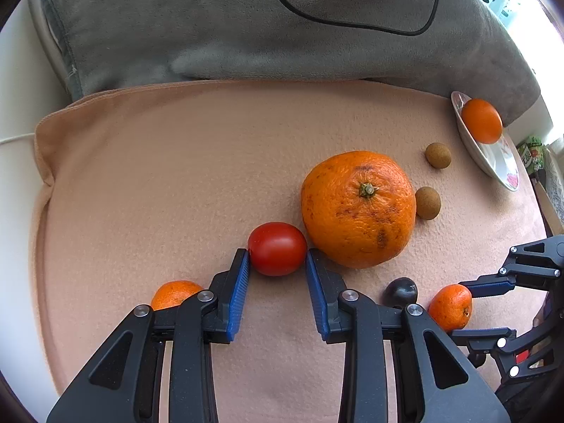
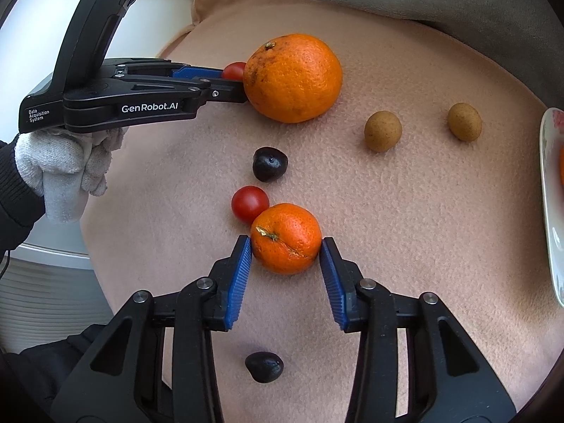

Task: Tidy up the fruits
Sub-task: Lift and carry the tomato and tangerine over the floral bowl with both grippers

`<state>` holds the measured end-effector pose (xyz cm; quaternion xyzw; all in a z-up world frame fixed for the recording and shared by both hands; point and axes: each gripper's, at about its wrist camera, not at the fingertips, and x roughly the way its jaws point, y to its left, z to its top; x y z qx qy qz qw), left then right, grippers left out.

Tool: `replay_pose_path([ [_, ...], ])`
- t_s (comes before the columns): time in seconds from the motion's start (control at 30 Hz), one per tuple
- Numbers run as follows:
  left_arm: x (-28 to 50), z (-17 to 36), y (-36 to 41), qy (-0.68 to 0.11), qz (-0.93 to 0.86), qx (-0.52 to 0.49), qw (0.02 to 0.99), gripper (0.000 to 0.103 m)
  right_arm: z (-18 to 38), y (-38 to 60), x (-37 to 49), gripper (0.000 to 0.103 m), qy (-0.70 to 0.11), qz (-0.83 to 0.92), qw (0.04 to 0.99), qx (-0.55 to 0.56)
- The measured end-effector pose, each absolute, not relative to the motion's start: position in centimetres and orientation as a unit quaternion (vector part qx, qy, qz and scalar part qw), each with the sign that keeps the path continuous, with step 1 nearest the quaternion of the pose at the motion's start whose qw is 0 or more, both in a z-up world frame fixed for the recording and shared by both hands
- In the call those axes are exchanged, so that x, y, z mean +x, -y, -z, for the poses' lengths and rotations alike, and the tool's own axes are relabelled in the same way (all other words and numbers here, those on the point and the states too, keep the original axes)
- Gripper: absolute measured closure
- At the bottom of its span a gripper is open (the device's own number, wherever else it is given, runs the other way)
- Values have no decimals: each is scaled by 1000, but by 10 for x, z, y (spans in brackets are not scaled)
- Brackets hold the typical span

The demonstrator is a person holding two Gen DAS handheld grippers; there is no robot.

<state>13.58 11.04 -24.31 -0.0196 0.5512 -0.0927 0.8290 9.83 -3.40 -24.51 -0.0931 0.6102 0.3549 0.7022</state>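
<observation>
My left gripper [image 1: 277,257] has its blue pads touching both sides of a red tomato [image 1: 277,248] on the peach blanket, next to a large orange [image 1: 357,208]. My right gripper [image 2: 286,246] has its pads against both sides of a small mandarin [image 2: 286,238], also seen in the left wrist view [image 1: 450,306]. A second tomato [image 2: 249,202] touches that mandarin. Two brown longans [image 2: 382,131] [image 2: 464,121] lie to the right. Two dark plums [image 2: 269,164] [image 2: 264,366] lie near the right gripper. A white plate [image 1: 493,162] at the far right holds an orange [image 1: 481,120].
A grey cushion [image 1: 246,28] rises behind the blanket [image 1: 158,176]. Another mandarin [image 1: 174,293] sits left of the left gripper. The person's gloved hand [image 2: 60,172] holds the left gripper. The white sofa edge [image 1: 14,112] is at the left.
</observation>
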Motion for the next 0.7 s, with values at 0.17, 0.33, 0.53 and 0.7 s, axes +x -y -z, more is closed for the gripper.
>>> replay_pose_path([
  [0.17, 124, 234, -117, -544, 87, -30, 834, 72, 239, 41, 98, 61, -606, -352, 708, -89],
  [0.33, 108, 221, -122, -533, 83, -49, 841, 72, 234, 54, 99, 61, -602, -340, 718, -77],
  [0.53, 93, 200, -122, -518, 89, -59, 849, 72, 223, 75, 102, 62, -593, -325, 734, -63],
  [0.7, 90, 182, -117, -504, 97, -69, 855, 72, 211, 99, 107, 62, -585, -305, 750, -45],
])
